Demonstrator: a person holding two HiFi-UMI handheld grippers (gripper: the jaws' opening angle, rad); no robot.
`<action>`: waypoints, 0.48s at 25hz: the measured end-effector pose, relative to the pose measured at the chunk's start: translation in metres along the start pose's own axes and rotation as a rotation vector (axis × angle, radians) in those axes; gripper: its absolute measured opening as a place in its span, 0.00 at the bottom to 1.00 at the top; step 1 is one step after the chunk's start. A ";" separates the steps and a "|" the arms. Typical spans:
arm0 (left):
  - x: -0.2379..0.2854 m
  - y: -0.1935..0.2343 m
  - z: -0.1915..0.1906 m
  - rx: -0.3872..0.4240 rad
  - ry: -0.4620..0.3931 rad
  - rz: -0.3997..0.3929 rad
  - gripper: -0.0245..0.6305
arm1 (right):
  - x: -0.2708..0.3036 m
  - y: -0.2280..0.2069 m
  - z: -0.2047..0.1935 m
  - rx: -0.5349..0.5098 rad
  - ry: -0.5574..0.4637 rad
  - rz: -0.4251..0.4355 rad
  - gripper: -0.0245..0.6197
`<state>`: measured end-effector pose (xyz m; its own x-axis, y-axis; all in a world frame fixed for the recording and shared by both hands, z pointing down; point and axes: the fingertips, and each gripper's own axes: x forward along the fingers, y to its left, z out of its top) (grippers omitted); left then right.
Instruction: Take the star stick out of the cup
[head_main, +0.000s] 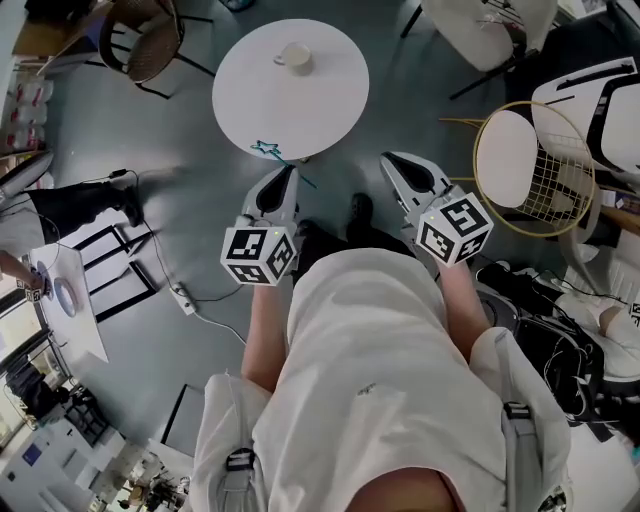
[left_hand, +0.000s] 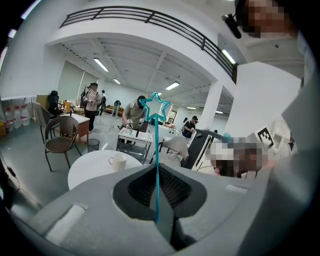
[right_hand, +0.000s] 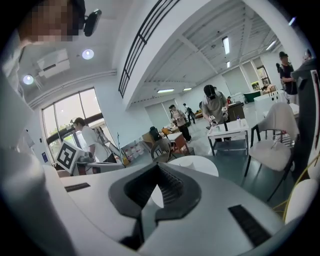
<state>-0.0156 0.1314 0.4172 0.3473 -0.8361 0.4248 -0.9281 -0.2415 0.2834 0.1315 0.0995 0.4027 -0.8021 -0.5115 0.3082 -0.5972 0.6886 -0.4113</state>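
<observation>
Clamping the star stick (left_hand: 156, 160) in the left gripper (head_main: 283, 180), well clear of the cup (head_main: 294, 57); right gripper (head_main: 400, 165) pinched together, empty. Looks extracted, so next probably just carrying it off steadily.

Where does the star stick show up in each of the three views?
Head view: the star stick is upper centre, by the near edge of the round white table, gripped by the left gripper.
Left gripper view: upright at centre between closed jaws, star on top.
Right gripper view: not in it.
Shared landmark: the round white table.
</observation>
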 end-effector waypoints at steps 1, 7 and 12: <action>0.001 -0.004 0.007 0.010 -0.017 -0.007 0.07 | -0.002 0.002 0.010 -0.011 -0.035 0.015 0.05; -0.006 -0.020 0.032 0.050 -0.088 -0.019 0.07 | -0.015 0.016 0.046 -0.144 -0.127 0.069 0.05; -0.013 -0.024 0.033 0.049 -0.109 -0.010 0.07 | -0.017 0.022 0.047 -0.156 -0.140 0.087 0.05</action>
<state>-0.0023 0.1316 0.3770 0.3425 -0.8816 0.3248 -0.9310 -0.2721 0.2433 0.1322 0.0992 0.3485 -0.8497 -0.5053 0.1504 -0.5265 0.7992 -0.2900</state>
